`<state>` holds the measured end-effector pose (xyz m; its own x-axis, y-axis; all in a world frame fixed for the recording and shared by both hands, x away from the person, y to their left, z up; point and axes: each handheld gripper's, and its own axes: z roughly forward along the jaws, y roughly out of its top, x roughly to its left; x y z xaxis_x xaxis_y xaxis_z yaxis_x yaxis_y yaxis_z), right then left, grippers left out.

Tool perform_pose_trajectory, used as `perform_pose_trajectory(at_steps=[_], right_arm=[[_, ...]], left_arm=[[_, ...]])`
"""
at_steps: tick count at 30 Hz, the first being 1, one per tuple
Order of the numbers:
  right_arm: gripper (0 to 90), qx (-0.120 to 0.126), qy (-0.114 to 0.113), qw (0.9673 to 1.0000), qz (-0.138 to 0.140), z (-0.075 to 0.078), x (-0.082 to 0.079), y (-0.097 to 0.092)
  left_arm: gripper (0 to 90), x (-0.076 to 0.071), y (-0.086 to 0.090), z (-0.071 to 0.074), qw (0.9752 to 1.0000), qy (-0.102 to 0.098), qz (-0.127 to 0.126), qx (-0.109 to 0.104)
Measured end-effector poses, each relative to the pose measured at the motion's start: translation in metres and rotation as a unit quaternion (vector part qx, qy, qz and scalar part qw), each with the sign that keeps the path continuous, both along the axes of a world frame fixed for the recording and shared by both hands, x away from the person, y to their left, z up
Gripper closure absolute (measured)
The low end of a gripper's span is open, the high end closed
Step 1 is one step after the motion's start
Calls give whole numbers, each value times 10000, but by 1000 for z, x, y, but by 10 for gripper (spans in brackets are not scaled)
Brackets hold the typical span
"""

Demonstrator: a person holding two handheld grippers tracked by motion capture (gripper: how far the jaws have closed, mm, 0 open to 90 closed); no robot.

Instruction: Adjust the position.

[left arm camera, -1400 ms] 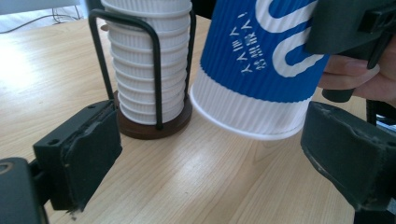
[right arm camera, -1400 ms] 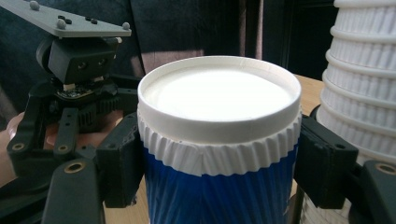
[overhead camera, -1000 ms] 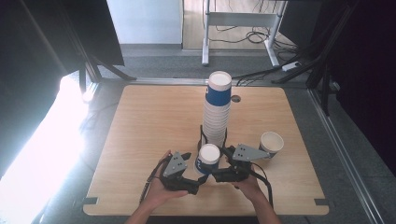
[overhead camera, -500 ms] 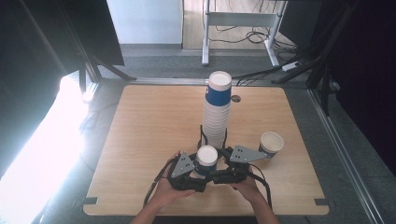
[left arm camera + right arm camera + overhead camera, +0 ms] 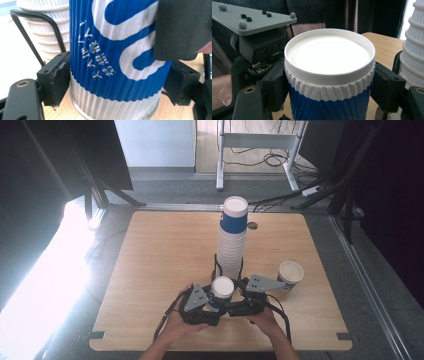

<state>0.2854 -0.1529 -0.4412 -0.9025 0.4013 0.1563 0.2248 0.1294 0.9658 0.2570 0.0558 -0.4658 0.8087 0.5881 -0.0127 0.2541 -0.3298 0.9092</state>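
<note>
A blue-and-white ribbed paper cup (image 5: 221, 287) stands upside down near the table's front middle, between both grippers. My left gripper (image 5: 214, 301) has just been closing, and its pads (image 5: 58, 77) now press on the cup (image 5: 112, 62) low on its wall. My right gripper (image 5: 234, 299) reaches in from the other side. Its jaws have just been opening and stand close beside the cup (image 5: 329, 55) just under its white top. The left gripper's grey plate (image 5: 254, 20) shows behind the cup.
A tall stack of upturned cups (image 5: 233, 235) stands right behind the grippers, in a black wire holder (image 5: 30, 32). An upright cup (image 5: 291, 272) sits to the right. Bare wooden tabletop (image 5: 160, 265) stretches to the left and back.
The left gripper has slid in toward the cup, and its jaws have come together on it. The right hand and the cup have stayed in place.
</note>
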Motion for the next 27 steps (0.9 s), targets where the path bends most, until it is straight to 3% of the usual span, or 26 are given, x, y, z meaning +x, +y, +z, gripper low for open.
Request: perform_pose_trajectory(at_steps=[9,27], right_arm=[[215,27,69,10000,-31,0,2,-5],[188,115,84,9998,-114,6,1,-16]], left_arm=[[178,1,0,-1,10000,-10,3,61],[180,4,2,-7,9985,-177,11,509]])
